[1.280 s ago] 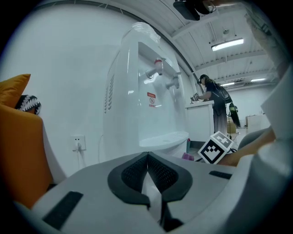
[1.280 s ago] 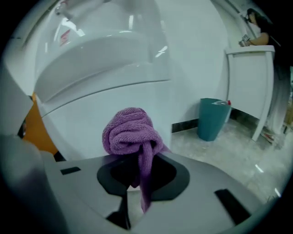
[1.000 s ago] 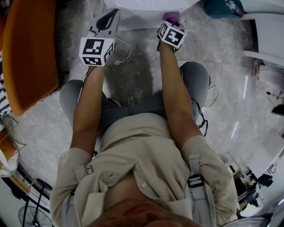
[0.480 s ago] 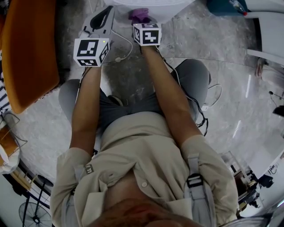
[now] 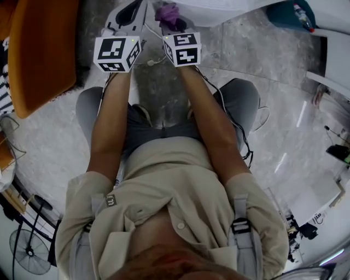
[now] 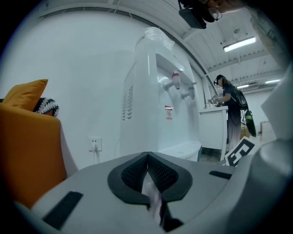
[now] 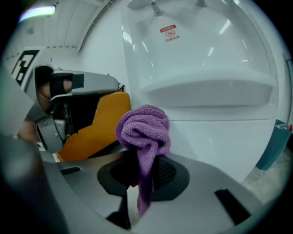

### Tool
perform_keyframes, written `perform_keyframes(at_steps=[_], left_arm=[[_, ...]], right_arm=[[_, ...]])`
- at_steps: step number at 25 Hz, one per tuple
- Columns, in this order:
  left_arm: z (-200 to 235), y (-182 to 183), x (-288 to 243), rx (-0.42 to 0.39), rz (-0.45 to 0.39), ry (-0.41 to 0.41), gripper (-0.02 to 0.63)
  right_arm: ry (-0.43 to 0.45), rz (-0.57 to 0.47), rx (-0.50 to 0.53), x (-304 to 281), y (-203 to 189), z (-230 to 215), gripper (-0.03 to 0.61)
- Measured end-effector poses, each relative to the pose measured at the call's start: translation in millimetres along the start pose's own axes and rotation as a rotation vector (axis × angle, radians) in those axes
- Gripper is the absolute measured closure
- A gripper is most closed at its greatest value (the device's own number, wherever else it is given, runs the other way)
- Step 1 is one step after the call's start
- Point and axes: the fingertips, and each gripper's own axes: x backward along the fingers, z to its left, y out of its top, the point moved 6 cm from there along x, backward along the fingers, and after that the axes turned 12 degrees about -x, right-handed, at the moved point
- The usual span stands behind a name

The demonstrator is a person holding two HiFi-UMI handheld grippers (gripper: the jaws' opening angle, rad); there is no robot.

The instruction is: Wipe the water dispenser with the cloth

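Observation:
The white water dispenser (image 6: pixel 155 100) stands ahead, with red and blue taps (image 6: pixel 176 82) above its drip tray (image 7: pixel 206 89). In the head view only its base (image 5: pixel 213 11) shows at the top. My right gripper (image 7: pixel 142 169) is shut on a bunched purple cloth (image 7: pixel 143 130), held just in front of the dispenser below the tray. The cloth (image 5: pixel 169 13) shows beyond the right marker cube (image 5: pixel 183 48). My left gripper (image 6: pixel 147 160) is shut, its pads meeting, close beside the right one (image 5: pixel 131 11). I can also see it in the right gripper view (image 7: pixel 68 105).
An orange chair (image 5: pixel 38 54) stands to the left, close to the left gripper. A teal bin (image 5: pixel 290 13) sits right of the dispenser. A white cable (image 5: pixel 150 60) lies on the floor, a wall socket (image 6: pixel 95 144) is behind. A person (image 6: pixel 229 109) stands far off at a counter.
My right gripper has carried the purple cloth leftward along the dispenser's base, ending close beside the left gripper. The left gripper has shifted slightly forward.

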Motion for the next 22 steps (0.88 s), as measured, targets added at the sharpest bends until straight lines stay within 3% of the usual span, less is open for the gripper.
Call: perform_keyframes(at_steps=[5,10,13,18,22], left_arm=[[4.9,6.9,11.5,0.039,0.045,0.022,0.597],[-4.8,41.3,30.4,0.078,0.101,-0.018,0.597],[-7.8,86.9,49.0,0.087,0.115,-0.045,0.597],[5.5,184.9,85.1,0.024,0.119,-0.105,0.597],[28.8,269.7,118.3,0.000,0.117,-0.093,0.597]], right_arm=[[-0.005,0.043,0.026,36.9,14.1,11.1,0.502],[-0.007,0.081,0.095,94.5,61.9,35.3,0.502],[-0.009,0.074,0.121,130.0,104.9,51.3,0.502],[-0.010,0.033,0.176,197.0,192.4,71.9,0.502],[-0.011,0.009,0.190,257.9,262.4,88.4,0.502]])
